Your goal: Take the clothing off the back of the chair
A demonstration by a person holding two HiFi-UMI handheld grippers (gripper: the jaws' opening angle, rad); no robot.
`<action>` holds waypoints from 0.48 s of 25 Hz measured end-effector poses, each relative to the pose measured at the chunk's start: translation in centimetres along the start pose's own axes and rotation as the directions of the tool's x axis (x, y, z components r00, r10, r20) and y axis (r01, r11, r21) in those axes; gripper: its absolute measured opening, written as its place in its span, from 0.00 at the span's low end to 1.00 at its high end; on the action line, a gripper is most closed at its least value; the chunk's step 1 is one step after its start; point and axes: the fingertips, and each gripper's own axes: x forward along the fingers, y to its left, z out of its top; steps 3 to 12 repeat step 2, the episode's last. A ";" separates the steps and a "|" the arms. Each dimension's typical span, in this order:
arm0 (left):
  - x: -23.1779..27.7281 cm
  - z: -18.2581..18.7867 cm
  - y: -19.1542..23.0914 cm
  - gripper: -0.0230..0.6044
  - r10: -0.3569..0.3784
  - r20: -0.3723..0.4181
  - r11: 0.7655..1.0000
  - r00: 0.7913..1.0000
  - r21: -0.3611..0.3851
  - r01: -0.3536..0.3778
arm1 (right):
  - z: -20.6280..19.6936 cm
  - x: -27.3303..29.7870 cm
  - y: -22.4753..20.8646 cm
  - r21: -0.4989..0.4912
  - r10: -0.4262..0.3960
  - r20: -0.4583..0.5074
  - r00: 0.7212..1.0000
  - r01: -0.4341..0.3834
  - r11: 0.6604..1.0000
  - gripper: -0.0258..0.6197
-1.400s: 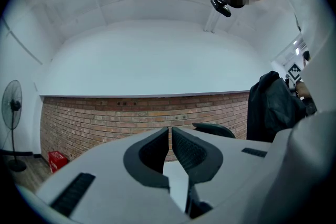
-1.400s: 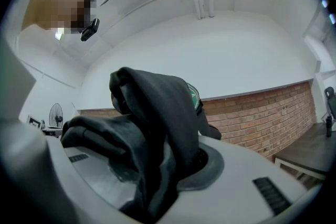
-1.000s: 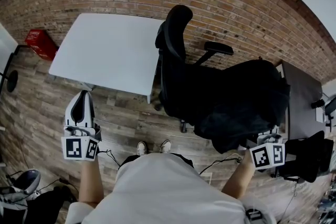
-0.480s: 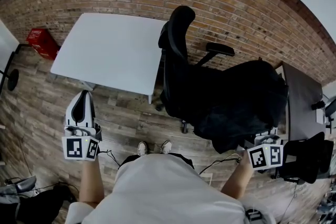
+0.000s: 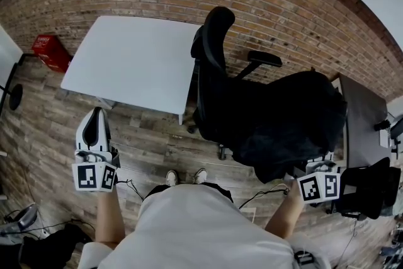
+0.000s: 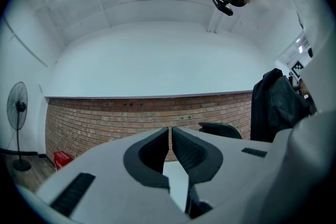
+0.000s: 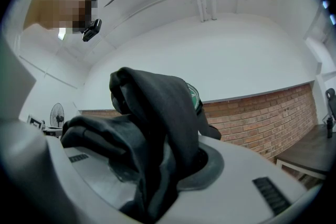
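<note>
A black office chair (image 5: 210,66) stands by the brick wall with its backrest bare. A bulky black garment (image 5: 289,116) hangs to the chair's right and hides the seat; I cannot tell whether it touches the chair. My right gripper (image 5: 321,168) is at the garment's lower right edge, fingertips hidden under the cloth. In the right gripper view the black cloth (image 7: 157,107) bunches up between the jaws, and the right gripper (image 7: 168,160) is shut on it. My left gripper (image 5: 96,115) is held over the floor at the left, away from the chair. The left gripper (image 6: 170,131) is shut and holds nothing.
A white table (image 5: 126,60) stands left of the chair and a red box (image 5: 49,50) lies by the wall. A dark grey desk (image 5: 362,116) and black equipment (image 5: 368,189) are at the right. Cables (image 5: 264,193) run over the wood floor by my feet.
</note>
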 end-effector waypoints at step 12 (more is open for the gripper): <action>0.1 -0.1 -0.2 0.10 -0.005 -0.001 1.000 1.000 0.000 0.005 | 0.0 0.0 0.0 0.002 -0.001 0.002 1.000 0.001 1.000 0.26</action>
